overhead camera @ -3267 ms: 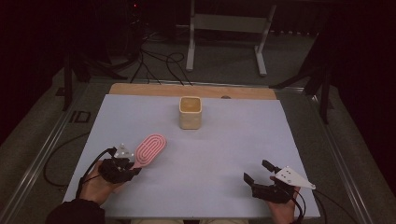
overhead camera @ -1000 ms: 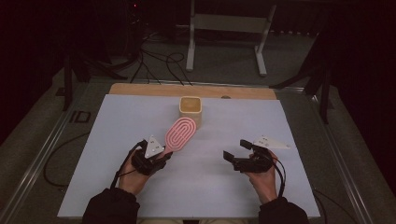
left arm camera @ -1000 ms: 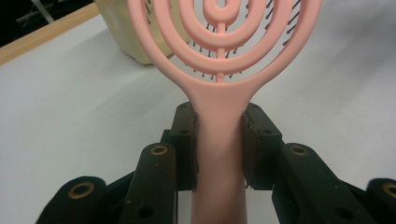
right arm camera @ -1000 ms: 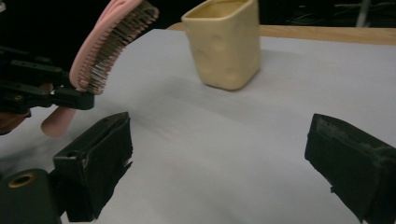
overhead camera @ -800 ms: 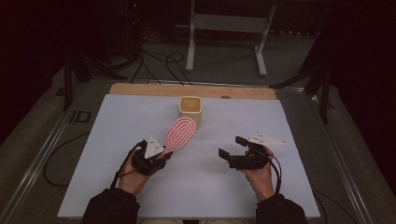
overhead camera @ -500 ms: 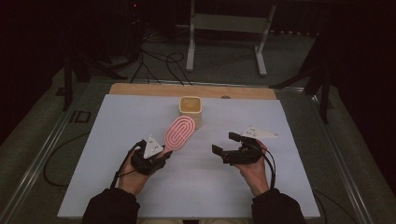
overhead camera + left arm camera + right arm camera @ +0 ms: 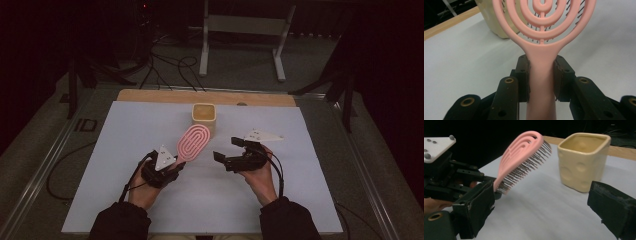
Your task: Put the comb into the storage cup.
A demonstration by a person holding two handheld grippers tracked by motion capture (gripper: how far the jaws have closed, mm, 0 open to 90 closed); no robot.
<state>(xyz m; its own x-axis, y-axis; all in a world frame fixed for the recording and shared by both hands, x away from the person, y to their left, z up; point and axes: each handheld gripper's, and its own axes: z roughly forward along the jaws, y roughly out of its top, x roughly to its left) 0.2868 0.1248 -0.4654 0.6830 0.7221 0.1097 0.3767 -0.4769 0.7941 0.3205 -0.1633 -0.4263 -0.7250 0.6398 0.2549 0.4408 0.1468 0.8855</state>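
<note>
A pink hairbrush [image 7: 193, 141] is held off the table by its handle, head raised toward a cream square cup [image 7: 204, 117]. My left gripper [image 7: 176, 165] is shut on the handle [image 7: 541, 82], with a pad on each side. The bristles [image 7: 524, 173] face down, and the brush head [image 7: 520, 152] tilts up beside the cup [image 7: 582, 160]. My right gripper [image 7: 227, 151] stands open just right of the brush, jaws wide apart with nothing between them. The left gripper [image 7: 446, 177] also appears at the left of the right gripper view.
A white mat [image 7: 115, 150] covers the table, with a wooden strip [image 7: 150, 96] along its far edge. A metal stand [image 7: 240, 30] and cables [image 7: 165, 65] lie on the floor beyond. Forearms in dark sleeves [image 7: 120, 222] enter from the bottom.
The left gripper carried the brush from the left toward the middle and now holds still. The right gripper has moved left and forward, closing in on the brush.
</note>
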